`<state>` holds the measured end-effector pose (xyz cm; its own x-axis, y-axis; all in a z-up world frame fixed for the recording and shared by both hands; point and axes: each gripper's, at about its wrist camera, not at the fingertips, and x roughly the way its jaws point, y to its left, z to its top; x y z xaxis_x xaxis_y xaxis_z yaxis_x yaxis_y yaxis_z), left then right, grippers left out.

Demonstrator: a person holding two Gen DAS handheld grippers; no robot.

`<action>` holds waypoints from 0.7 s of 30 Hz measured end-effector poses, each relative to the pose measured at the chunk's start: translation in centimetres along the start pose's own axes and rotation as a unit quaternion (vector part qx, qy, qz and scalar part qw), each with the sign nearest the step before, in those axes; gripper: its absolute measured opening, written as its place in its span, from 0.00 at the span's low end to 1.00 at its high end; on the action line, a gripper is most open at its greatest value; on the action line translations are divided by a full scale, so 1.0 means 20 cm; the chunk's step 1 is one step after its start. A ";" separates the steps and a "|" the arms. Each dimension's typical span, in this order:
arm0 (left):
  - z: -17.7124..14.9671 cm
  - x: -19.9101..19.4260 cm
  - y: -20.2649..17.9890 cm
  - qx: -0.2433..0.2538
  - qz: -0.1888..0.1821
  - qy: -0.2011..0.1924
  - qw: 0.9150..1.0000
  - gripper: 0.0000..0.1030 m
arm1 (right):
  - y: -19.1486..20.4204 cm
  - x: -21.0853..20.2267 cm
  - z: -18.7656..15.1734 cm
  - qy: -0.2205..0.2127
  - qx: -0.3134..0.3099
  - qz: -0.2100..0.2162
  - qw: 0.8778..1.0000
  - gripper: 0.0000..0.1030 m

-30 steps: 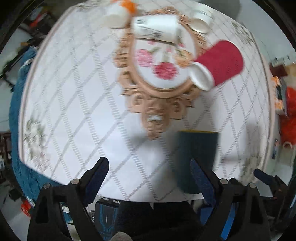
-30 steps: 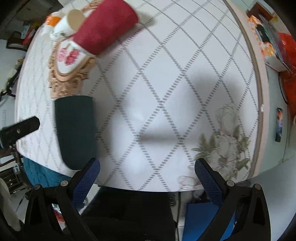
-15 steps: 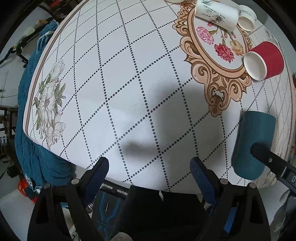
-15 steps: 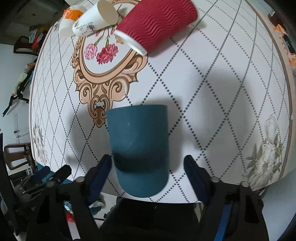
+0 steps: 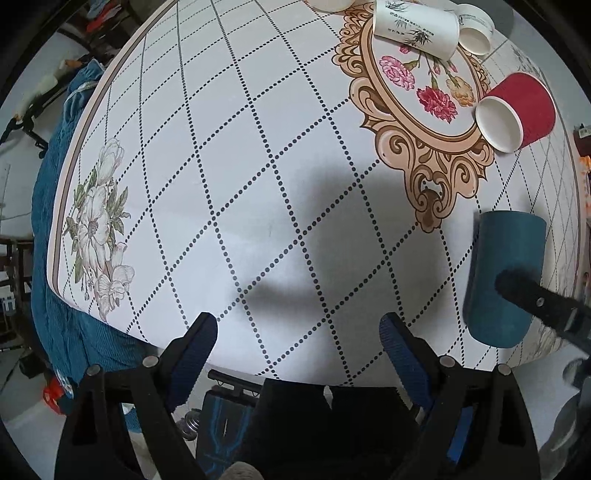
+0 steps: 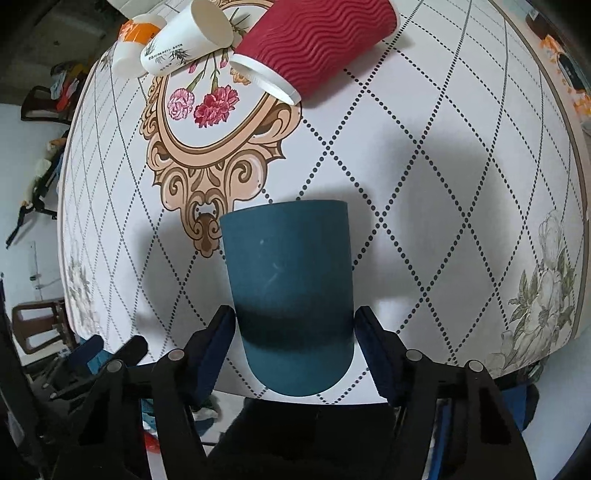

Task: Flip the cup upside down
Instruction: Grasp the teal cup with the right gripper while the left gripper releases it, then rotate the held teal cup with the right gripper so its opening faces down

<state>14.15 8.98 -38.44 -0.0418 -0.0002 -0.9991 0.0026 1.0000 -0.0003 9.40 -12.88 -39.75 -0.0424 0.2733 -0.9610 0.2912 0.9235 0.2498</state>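
A dark teal cup (image 6: pixel 291 291) lies on its side near the table's front edge, its closed base toward my right gripper. It also shows at the right of the left wrist view (image 5: pixel 504 273). My right gripper (image 6: pixel 295 332) has closed in to the cup's base end, one finger on each side, pads at or touching its wall. One of its fingers (image 5: pixel 535 299) crosses the cup in the left wrist view. My left gripper (image 5: pixel 297 332) is open and empty over the table's front edge, left of the cup.
A red ribbed paper cup (image 6: pixel 314 44) lies on its side at the back. A white printed cup (image 6: pixel 184 44) and a small white cup (image 5: pixel 474 35) lie near it. An orange and white item (image 6: pixel 135 40) sits behind. The table (image 5: pixel 221 240) has a patterned cloth.
My right gripper has moved forward around the teal cup and narrowed onto its base end. My left gripper swung left away from the cup a second ago and has since held still.
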 end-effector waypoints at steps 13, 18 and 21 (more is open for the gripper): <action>0.00 -0.03 0.10 -0.005 0.001 -0.032 0.999 0.95 | 0.40 -0.45 -0.13 -0.106 -0.376 -0.223 0.893 0.91; -0.02 -0.01 0.15 -0.024 -0.003 -0.031 0.999 0.95 | 0.53 -0.23 -0.45 -0.067 -0.686 -0.389 0.611 0.91; -0.03 0.02 0.18 -0.043 -0.002 -0.026 0.999 0.95 | 0.44 -0.09 -0.62 -0.023 -0.800 -0.415 0.433 0.91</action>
<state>13.61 12.56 -38.87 0.0108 -0.0025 -0.9999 -0.0837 0.9965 -0.0034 0.19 -1.97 -34.46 0.5318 -0.3021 -0.7912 -0.8422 -0.2868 -0.4566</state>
